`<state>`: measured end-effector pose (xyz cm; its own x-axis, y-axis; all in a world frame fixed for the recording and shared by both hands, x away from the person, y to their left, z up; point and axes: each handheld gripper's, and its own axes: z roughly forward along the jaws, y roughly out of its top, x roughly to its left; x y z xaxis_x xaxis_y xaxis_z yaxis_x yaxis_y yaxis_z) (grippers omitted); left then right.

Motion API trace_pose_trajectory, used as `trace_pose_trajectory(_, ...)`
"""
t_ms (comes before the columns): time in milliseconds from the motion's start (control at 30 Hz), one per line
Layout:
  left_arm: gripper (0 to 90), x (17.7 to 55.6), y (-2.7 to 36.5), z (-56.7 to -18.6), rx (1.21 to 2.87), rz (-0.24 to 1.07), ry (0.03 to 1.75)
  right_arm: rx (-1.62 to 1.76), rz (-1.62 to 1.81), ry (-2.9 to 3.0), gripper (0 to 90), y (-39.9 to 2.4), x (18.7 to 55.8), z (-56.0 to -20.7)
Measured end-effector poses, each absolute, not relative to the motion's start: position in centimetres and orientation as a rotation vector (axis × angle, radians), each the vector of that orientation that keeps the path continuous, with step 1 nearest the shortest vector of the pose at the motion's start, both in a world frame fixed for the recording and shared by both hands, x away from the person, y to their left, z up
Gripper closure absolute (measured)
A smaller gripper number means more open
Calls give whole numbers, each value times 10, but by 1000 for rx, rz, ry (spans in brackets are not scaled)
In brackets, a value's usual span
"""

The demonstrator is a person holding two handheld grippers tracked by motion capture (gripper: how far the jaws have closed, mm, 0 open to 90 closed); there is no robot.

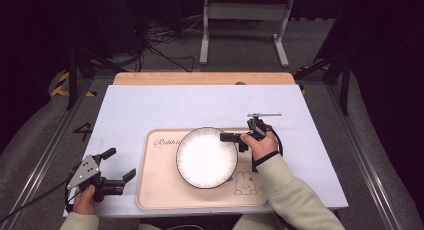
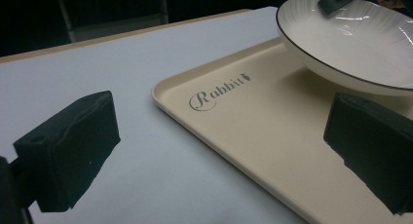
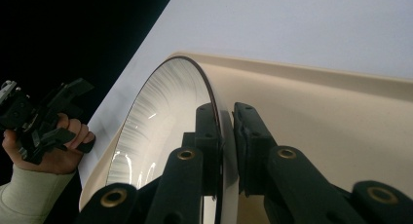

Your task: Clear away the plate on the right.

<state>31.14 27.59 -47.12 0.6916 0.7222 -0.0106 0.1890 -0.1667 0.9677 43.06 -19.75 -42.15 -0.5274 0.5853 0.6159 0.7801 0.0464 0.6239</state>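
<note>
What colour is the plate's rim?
The plate is white with a thin dark rim line and faint grey radial streaks, clearest in the left gripper view.

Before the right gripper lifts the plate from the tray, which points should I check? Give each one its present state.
1. Right gripper shut on the plate rim: ok.
2. Depth of bite on the rim: cannot tell; only the jaw tips seem to hold it.
3. Plate empty, nothing to spill: ok.
4. Left gripper open and off the tray: ok.
5. Tray held down for the lift: not ok; nothing holds it.
</note>
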Motion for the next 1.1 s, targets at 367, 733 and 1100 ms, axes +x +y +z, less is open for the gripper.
trace_pose_trajectory(367,2,312,276,-471,1715,562,731,-1410,-1432,-2110,814,-190,432,-434)
trace_pose_trajectory(733,2,312,275,-471,1711,563,732,-1393,-1414,-2132,814,-187,433,-437)
trace_pose_trajectory(1100,2,311,275,-471,1711,563,732,-1386,-1377,-2198,805,-187,437,-439)
